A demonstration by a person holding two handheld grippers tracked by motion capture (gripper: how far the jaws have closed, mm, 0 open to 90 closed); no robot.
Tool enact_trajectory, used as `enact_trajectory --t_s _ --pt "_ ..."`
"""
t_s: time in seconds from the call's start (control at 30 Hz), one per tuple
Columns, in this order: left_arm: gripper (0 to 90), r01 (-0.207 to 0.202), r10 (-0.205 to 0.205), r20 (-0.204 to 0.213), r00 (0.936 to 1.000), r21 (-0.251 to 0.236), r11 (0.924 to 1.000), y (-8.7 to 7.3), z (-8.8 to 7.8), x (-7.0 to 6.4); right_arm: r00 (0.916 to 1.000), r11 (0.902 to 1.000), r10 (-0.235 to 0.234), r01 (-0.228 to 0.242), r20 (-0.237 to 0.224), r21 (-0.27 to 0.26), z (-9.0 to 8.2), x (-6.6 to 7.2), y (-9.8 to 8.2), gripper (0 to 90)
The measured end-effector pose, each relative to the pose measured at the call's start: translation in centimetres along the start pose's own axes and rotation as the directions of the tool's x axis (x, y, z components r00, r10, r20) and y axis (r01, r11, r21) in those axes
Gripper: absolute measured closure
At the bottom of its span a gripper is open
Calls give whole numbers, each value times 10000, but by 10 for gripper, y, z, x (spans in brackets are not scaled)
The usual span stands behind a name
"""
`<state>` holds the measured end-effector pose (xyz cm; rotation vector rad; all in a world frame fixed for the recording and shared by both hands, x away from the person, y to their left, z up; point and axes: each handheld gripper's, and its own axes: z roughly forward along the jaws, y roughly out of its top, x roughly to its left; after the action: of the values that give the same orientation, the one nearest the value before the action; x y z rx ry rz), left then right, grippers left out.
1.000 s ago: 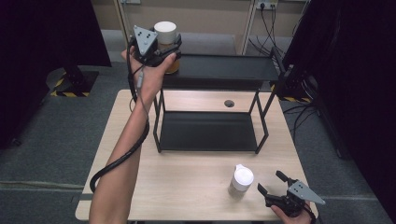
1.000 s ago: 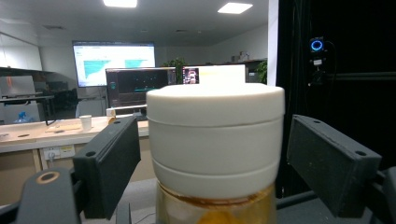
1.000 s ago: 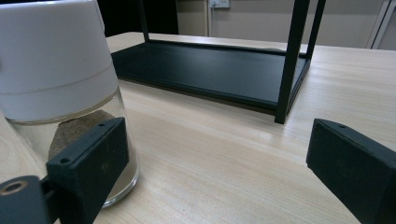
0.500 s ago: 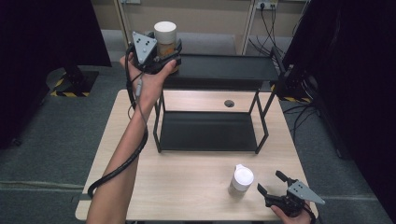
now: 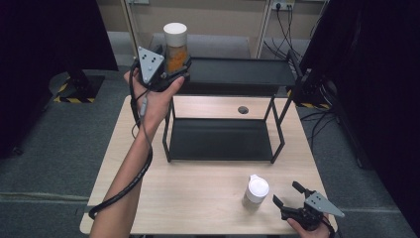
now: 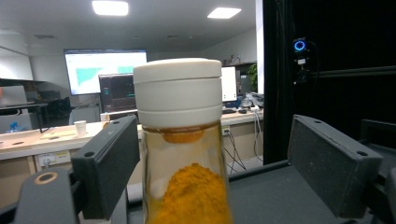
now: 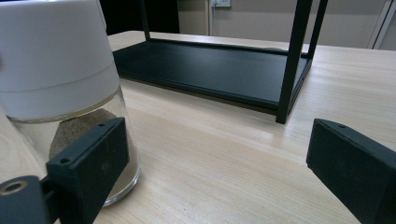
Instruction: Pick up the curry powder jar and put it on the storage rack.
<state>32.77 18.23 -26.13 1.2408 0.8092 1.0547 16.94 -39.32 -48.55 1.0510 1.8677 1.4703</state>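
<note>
My left gripper (image 5: 174,69) is spread around the clear glass jar of orange powder with white lid (image 6: 182,154), standing on the black metal shelf's top (image 5: 237,72); pads clear of it. Glass: rigid, slippery, breakable, so grip mid-body below the lid. Right gripper (image 5: 289,196) is spread too, idle over the table (image 5: 198,198).

Clear glossy glass jar (image 6: 187,186), matt white plastic lid (image 6: 177,91); pale wood table (image 5: 208,193); matt black metal rack (image 5: 223,139).

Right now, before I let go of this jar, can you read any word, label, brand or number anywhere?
None can be read.
Orange spice jar: no label shows.
White-capped jar on the table: no label shows.
Lit screen in the left claw's view: a chart, text too small and blurred.
</note>
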Motion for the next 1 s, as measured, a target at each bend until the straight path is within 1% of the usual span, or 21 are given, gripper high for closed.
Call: enact_trajectory --t_s 0.07,0.1,0.13,0.33,0.37,0.4,0.57,0.67,0.7,0.73,0.83,1.0 --pt "159 -17 17 0 10000 -44 10000 -1 -1 -1 10000 10000 -5 5 -4 -5 0 0 0 62" --pt "159 26 -26 26 10000 -99 9999 -3 -5 -1 10000 10000 2 -2 3 -1 0 0 0 62" --pt "159 -36 36 5 10000 -100 9999 -4 -6 -2 10000 10000 7 -7 2 6 0 0 0 62" --pt "159 -82 82 114 9999 -76 9999 -9 -14 -3 10000 10000 1 -2 6 8 0 0 0 62" --pt "157 -160 161 120 9998 -89 9998 -11 -15 -4 10000 10000 -1 1 7 24 0 0 0 62" --pt "157 -165 168 140 9998 -224 9996 -16 -19 -5 10000 10000 -11 11 6 29 0 0 0 62" --pt "158 -153 156 180 9997 -134 9998 -23 -23 -5 10000 10000 -3 3 7 23 0 1 0 62" --pt "158 -109 110 248 9996 -47 9999 -29 -27 -6 10000 10000 2 -2 18 23 0 1 0 62" --pt "158 -109 110 248 9996 -47 9999 -29 -27 -6 10000 10000 2 -2 18 23 0 1 0 62" --pt "158 -106 108 240 9997 -92 9999 -33 -30 -7 10000 10000 -11 11 9 30 0 0 0 62" --pt "159 -61 64 260 9996 -146 9999 -37 -33 -7 10000 10000 1 -1 10 0 0 0 0 62" --pt "160 -28 31 300 9995 -111 9999 -43 -37 -7 10000 10000 8 -8 13 34 0 1 1 62"
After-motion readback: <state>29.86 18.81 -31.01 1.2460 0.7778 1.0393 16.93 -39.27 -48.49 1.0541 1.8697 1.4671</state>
